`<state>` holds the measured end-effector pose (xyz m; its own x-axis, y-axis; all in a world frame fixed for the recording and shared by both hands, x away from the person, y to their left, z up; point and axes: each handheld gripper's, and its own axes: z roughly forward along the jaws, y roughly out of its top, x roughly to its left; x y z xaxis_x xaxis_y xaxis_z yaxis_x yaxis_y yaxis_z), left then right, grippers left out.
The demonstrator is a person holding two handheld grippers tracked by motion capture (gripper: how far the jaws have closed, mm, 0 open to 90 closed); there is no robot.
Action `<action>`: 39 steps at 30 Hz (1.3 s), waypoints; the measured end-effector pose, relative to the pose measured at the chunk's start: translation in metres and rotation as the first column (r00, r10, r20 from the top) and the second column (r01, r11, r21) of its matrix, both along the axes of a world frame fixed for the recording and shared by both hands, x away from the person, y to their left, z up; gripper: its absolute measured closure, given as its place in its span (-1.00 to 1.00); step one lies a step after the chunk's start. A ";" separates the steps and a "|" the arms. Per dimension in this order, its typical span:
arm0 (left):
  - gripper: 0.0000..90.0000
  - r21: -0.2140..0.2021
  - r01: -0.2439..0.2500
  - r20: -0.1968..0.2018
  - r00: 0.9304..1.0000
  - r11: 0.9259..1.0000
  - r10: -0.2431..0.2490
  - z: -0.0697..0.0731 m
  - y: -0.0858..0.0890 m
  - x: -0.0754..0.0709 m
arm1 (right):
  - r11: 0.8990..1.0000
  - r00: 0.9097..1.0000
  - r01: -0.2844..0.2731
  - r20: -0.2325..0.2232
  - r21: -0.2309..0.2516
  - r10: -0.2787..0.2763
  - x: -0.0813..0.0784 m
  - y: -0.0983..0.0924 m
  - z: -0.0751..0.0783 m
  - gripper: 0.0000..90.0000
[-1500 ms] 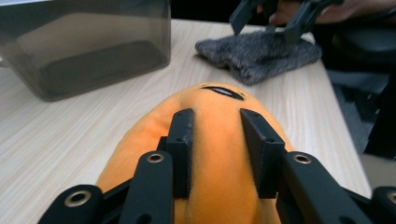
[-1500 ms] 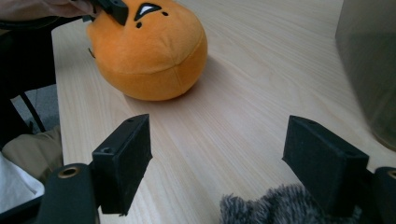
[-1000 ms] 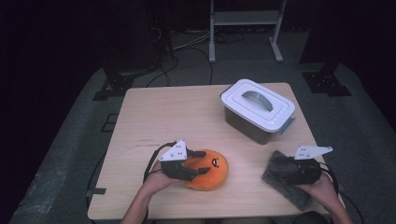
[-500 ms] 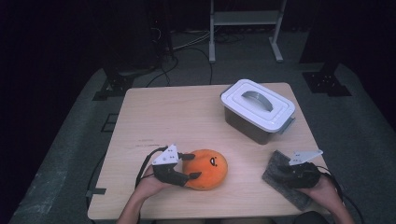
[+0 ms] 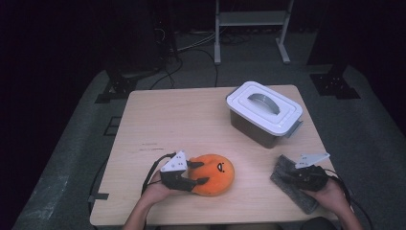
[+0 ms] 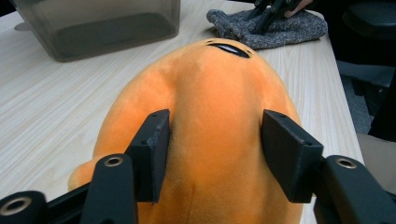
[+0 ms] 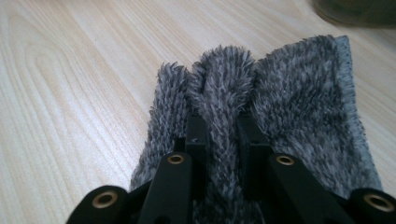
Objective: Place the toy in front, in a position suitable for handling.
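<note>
Orange plush toy clamped in left hand-held gripper, underside hidden, right hand-held gripper pinching grey cloth fold.

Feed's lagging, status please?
Left gripper closing on orange plush. Right gripper pinching grey cloth. Lidded box behind, nothing blocking.

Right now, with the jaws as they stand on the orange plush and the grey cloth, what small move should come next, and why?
Probably lift the right gripper slightly. Its jaws have just closed and pinch a raised fold of the grey cloth, which otherwise lies flat on the table. The left gripper already squeezes the orange plush, so that side looks ready.
</note>
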<state>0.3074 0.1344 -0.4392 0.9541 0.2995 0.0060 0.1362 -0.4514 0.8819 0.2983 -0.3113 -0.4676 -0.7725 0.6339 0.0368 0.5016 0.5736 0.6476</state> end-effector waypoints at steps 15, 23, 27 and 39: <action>0.00 -0.007 0.004 -0.001 1.000 1.000 -0.004 -0.002 -0.002 0.001 | 0.948 0.958 -0.260 0.172 0.182 0.229 -0.005 0.069 0.064 0.74; 0.01 -0.008 0.013 0.016 1.000 1.000 -0.013 -0.002 -0.008 0.001 | 0.896 0.921 -0.370 0.221 0.244 0.321 0.006 0.124 0.076 0.73; 0.01 -0.009 0.027 0.029 0.999 1.000 -0.027 -0.002 -0.014 -0.001 | 0.883 0.916 -0.387 0.222 0.266 0.334 0.012 0.142 0.070 0.73; -0.01 0.000 0.031 0.041 0.999 1.000 -0.031 0.000 -0.011 -0.001 | 0.890 0.940 -0.334 0.175 0.309 0.292 0.016 0.133 0.044 0.72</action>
<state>0.3059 0.1229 -0.4390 0.9618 0.2701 0.0448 0.0862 -0.4538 0.8869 0.3138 -0.1779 -0.4235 -0.9406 0.3257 0.0956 0.2378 0.4312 0.8704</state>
